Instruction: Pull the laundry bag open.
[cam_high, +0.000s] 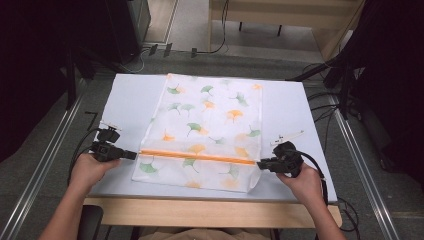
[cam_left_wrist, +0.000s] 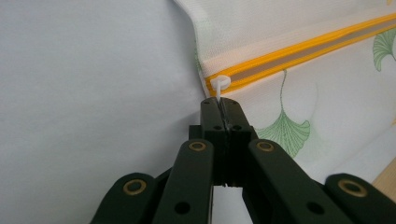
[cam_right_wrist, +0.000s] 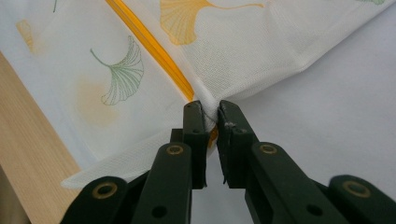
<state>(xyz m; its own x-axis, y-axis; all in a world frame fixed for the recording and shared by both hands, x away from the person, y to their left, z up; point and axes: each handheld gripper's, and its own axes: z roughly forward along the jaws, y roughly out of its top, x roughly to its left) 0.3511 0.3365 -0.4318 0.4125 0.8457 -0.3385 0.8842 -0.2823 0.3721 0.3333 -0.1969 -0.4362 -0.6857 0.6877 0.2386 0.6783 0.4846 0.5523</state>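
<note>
High view: a white mesh bag (cam_high: 205, 135) printed with green and orange leaves lies flat on the table (cam_high: 130, 100), running from the far edge to just short of the near edge, about midway between the left and right edges. An orange zipper (cam_high: 197, 156) crosses it near its near end. The person's forearms come in from the near edge, one on each side of the bag, each hand wrapped round its tool and held low over the table. The left gripper (cam_high: 131, 155) points level toward the right, at the zipper's left end. The right gripper (cam_high: 261, 164) points level toward the left, at the zipper's right end.

In the left gripper view the fingers (cam_left_wrist: 212, 119) are pressed together on the zipper's white pull tab (cam_left_wrist: 219, 85), which sticks out beyond their tips. In the right gripper view the fingers (cam_right_wrist: 194, 122) stand narrow, pinching the bag's cloth at the zipper end, with a fold of mesh bunched between them.
</note>
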